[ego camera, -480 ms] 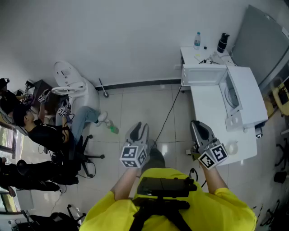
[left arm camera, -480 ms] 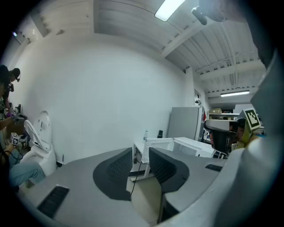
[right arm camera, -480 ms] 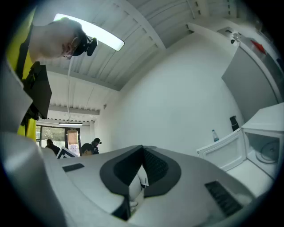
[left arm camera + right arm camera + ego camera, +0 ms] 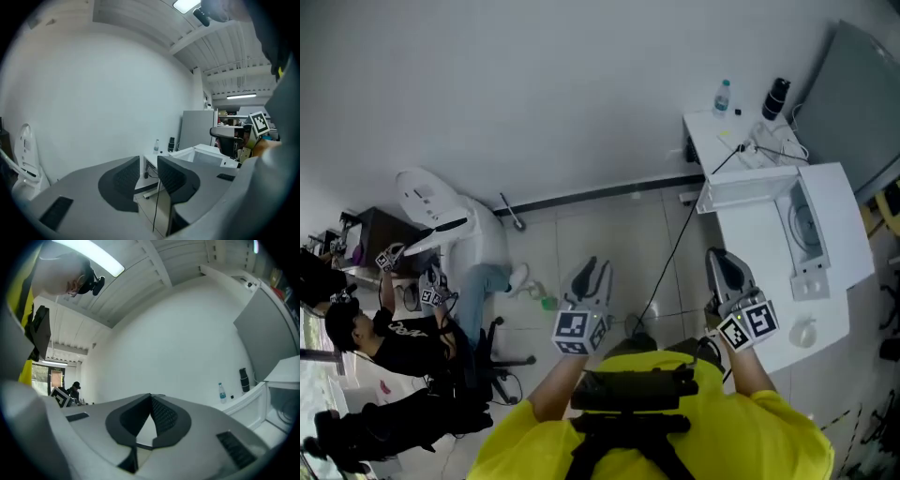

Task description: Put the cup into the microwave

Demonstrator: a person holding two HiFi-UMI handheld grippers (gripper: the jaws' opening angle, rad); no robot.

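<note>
Both arms reach forward side by side. The left gripper [image 4: 591,269] has its jaws slightly apart with nothing between them. The right gripper [image 4: 727,264] is pinched closed and empty. Just right of the right gripper, the pale translucent cup [image 4: 803,330] stands on the white table [image 4: 750,234]. Ahead sits the white microwave [image 4: 827,225], its door [image 4: 748,187] standing open. Beyond it stand a water bottle [image 4: 723,97] and a dark flask [image 4: 776,98].
</note>
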